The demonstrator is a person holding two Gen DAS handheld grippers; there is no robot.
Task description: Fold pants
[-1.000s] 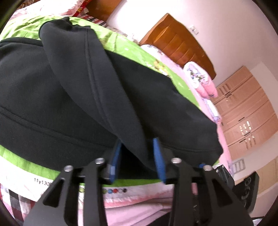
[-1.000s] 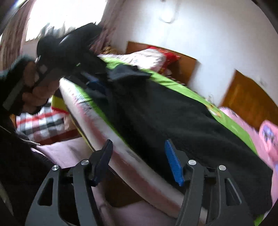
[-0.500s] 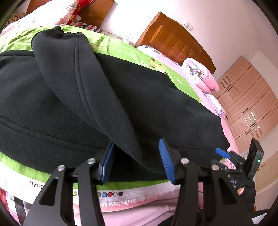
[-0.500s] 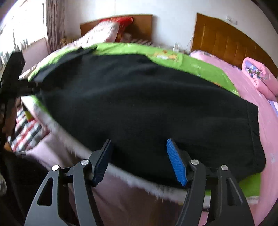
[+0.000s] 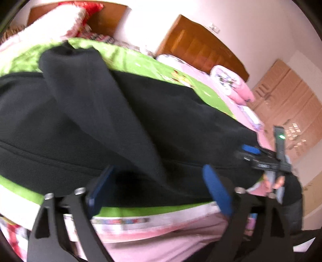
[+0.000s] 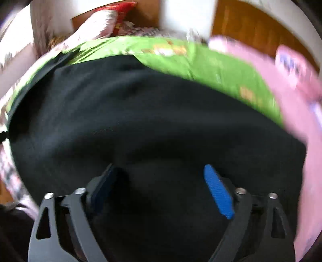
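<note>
Black pants [image 5: 84, 125] lie spread across a green bedsheet [image 5: 140, 62], with one leg [image 5: 96, 96] folded diagonally over the rest. My left gripper [image 5: 159, 187] is open at the near edge of the bed, and the tip of the folded leg hangs loose between its blue pads [image 5: 217, 191]. The right gripper [image 5: 249, 150] shows in the left wrist view at the pants' right end. In the right wrist view my right gripper [image 6: 161, 187] is open over the black pants [image 6: 140, 125], close above the fabric. That view is blurred.
The bed has a pink sheet edge [image 5: 161, 235] along its near side. A wooden headboard [image 5: 201, 46] and pink pillows [image 5: 231, 80] stand at the back, a red and white pillow [image 5: 66, 18] at the far left. Wooden wardrobes [image 5: 285, 104] line the right wall.
My left gripper has opened wider and let go of the folded leg. My right gripper has swung from beside the bed to right over the pants' right end.
</note>
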